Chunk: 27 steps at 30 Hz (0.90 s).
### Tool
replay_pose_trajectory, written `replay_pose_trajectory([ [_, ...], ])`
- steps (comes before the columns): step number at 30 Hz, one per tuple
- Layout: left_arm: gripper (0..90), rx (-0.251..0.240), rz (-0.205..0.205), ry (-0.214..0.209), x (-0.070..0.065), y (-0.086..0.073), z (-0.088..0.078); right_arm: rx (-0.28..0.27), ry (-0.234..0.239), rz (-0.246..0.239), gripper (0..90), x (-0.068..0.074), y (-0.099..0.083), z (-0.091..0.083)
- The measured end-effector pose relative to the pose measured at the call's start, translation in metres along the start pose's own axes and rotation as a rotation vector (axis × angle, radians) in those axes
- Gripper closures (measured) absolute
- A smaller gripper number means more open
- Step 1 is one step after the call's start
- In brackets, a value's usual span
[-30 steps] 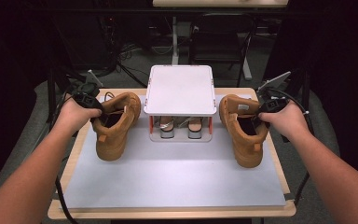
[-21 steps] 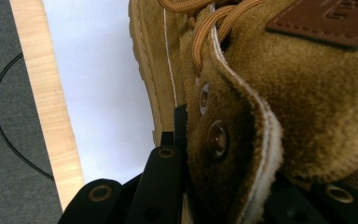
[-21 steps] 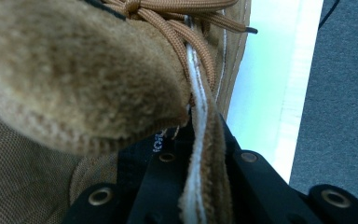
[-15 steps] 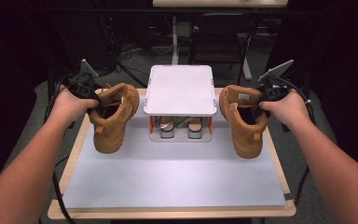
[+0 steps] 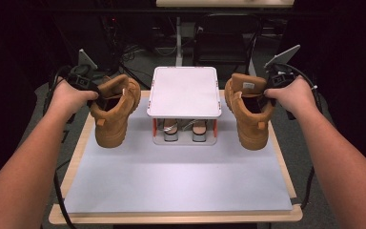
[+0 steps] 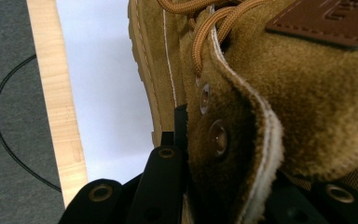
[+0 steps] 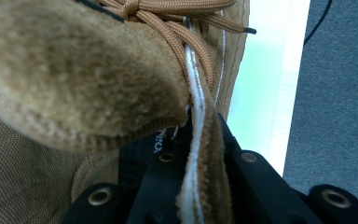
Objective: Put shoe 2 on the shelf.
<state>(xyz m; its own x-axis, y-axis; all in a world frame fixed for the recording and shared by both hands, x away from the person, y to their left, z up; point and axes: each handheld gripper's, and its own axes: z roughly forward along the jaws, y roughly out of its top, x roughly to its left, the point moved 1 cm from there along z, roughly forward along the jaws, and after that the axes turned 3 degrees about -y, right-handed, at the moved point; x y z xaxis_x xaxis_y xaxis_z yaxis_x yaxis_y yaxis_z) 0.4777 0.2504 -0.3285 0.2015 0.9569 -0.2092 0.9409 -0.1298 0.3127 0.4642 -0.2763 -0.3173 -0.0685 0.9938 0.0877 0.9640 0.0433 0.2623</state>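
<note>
Two tan suede lace-up boots hang above the table, one on each side of a small white rack. My left gripper is shut on the collar edge of the left boot; in the left gripper view its black jaws pinch the eyelet flap of that left boot. My right gripper is shut on the collar of the right boot; in the right gripper view the white-trimmed collar edge of the right boot runs between the jaws. Both boots point toes toward the person.
The rack's lower shelf holds a pair of shoes. A pale mat covers the wooden table. Dark chairs and cables stand behind the table, and grey floor lies beside it.
Both hands have lifted their boots up off the mat and carried them slightly farther back, level with the rack's top.
</note>
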Motion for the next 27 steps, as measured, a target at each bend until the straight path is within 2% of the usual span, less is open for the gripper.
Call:
replay_pose_trajectory([
  [9, 85.6, -0.008, -0.029, -0.016, -0.001, 0.015, -0.004, 0.000, 0.008, 0.030, 86.2, -0.002, 0.017, -0.003],
  [18, 85.7, -0.012, -0.053, -0.034, -0.005, 0.030, -0.003, -0.027, 0.027, 0.074, 86.1, 0.001, 0.037, -0.009],
  [22, 85.6, -0.014, -0.072, -0.042, -0.005, 0.036, 0.000, -0.040, 0.043, 0.090, 86.1, 0.004, 0.045, -0.014],
  [27, 85.6, -0.035, -0.105, -0.042, -0.004, 0.042, 0.003, -0.045, 0.034, 0.112, 86.1, 0.006, 0.051, -0.016],
])
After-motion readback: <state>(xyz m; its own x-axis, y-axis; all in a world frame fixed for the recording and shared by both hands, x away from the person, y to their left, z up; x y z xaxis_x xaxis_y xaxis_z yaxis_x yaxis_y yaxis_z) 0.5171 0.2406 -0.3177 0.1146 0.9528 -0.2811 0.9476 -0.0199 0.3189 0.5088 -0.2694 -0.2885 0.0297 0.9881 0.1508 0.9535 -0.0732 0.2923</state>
